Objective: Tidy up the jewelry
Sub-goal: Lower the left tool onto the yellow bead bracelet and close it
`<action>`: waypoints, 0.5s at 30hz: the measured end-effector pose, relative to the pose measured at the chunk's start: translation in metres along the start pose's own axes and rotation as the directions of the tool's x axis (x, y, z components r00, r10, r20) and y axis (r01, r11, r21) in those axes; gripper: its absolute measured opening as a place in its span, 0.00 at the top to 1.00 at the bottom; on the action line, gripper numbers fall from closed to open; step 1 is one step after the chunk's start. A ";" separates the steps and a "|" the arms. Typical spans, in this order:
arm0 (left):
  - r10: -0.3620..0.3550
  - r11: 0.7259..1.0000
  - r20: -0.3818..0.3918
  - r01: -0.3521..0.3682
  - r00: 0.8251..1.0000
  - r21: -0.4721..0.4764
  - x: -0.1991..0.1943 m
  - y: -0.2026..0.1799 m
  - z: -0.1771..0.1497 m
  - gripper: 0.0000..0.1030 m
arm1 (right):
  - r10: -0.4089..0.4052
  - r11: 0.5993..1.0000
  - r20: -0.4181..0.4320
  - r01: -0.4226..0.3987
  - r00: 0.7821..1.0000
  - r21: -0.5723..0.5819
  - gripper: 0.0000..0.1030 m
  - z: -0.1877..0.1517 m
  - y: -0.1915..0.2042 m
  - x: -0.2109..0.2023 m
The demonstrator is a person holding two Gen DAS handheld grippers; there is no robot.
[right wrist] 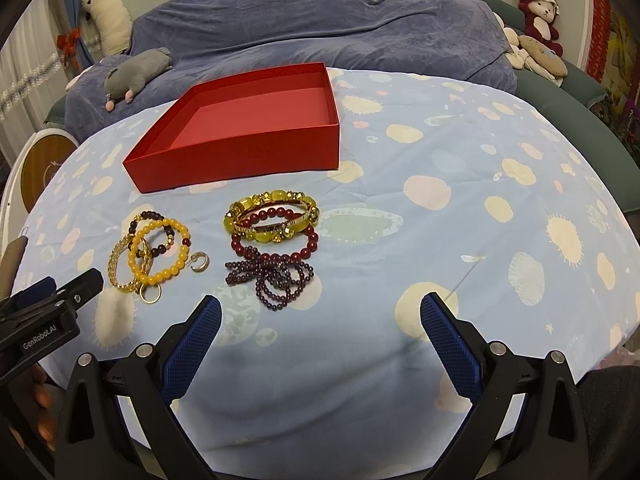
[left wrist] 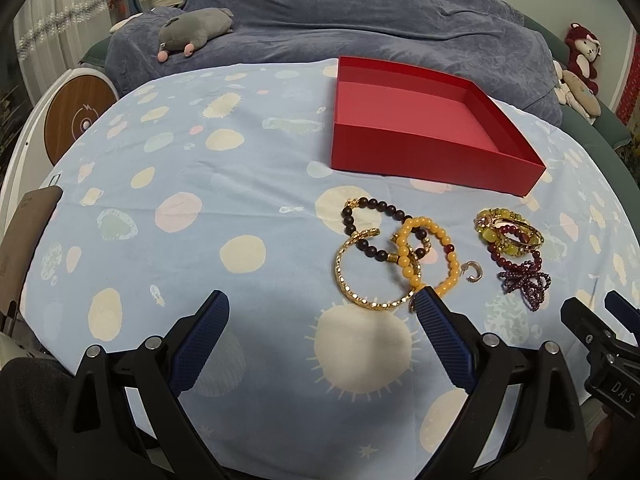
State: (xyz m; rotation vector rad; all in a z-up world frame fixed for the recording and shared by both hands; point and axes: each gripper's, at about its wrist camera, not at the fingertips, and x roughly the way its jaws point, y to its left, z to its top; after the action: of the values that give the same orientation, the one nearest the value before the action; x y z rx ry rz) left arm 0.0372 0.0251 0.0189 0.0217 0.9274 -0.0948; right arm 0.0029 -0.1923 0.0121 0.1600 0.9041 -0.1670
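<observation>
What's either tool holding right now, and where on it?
Nothing. Left tool and right tool are both open and empty; the bracelets lie on the cloth.

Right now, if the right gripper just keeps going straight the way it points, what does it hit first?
Likely bare tablecloth. The right gripper is open and aimed between the purple bead strand and empty cloth; that strand sits just left of its line. Depth is hard to judge.

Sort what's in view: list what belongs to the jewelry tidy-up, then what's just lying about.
For the job:
red box, empty
yellow bead bracelet
dark bead bracelet
gold bangle
hoop earring
ring
gold and red bracelet stack
purple bead strand

Lying about:
grey plush
red plush
blue blanket
</observation>
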 end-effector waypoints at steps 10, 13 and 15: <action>-0.052 0.998 -0.022 0.053 0.998 0.032 0.017 -0.023 0.024 0.16 | -0.001 1.000 0.014 0.001 1.000 0.018 0.11 0.027 -0.004 0.011; -0.068 0.996 -0.045 0.070 0.997 0.046 0.027 -0.029 0.027 0.27 | -0.008 1.000 0.002 0.008 1.000 0.016 0.11 0.024 -0.006 0.013; -0.072 0.996 -0.059 0.075 0.996 0.056 0.033 -0.033 0.028 0.34 | -0.008 1.000 -0.003 0.008 1.000 0.021 0.11 0.022 -0.008 0.014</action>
State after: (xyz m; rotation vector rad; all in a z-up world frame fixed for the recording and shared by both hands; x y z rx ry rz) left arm 0.0761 -0.0122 0.0102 0.0446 0.9819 -0.1902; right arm 0.0267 -0.2054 0.0137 0.1760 0.9057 -0.1839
